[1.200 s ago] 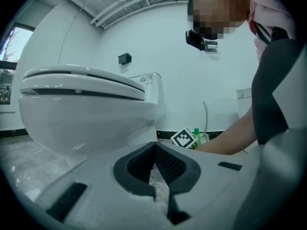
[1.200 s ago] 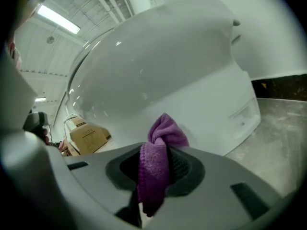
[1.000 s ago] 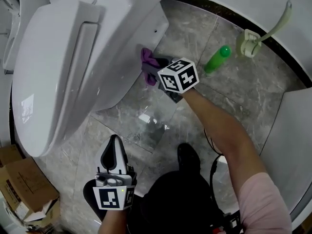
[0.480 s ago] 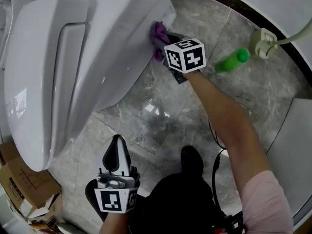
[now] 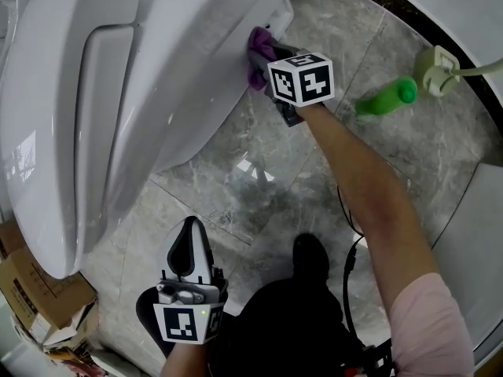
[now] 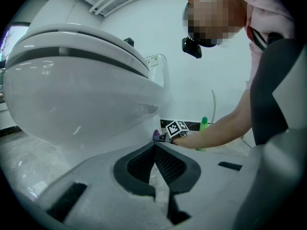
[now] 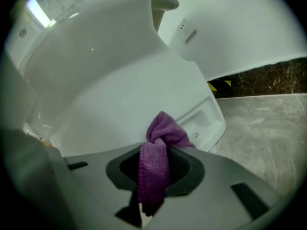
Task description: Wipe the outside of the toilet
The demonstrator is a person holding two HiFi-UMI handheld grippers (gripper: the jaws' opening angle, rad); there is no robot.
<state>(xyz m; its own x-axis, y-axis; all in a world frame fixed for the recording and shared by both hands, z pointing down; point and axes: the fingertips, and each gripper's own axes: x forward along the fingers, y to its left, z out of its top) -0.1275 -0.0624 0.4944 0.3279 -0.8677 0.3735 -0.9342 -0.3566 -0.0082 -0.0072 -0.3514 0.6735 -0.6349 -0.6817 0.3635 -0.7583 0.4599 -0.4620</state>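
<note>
While right hand-held gripper (image 5: 267,60) clamps purple cloth (image 7: 154,169) against white toilet (image 5: 157,77), left hand-held gripper (image 6: 154,145) closed.

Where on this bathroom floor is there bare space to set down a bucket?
The tiles between the toilet base and the person's right arm are bare. So is the floor between that arm, the green bottle and the white panel at right. It is crowded by the cardboard boxes and around the brush holder.

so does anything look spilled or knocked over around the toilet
Nothing stands out. The green bottle stands upright on the floor, no spill shows, and the purple cloth sits clamped in the right gripper against the toilet.
</note>
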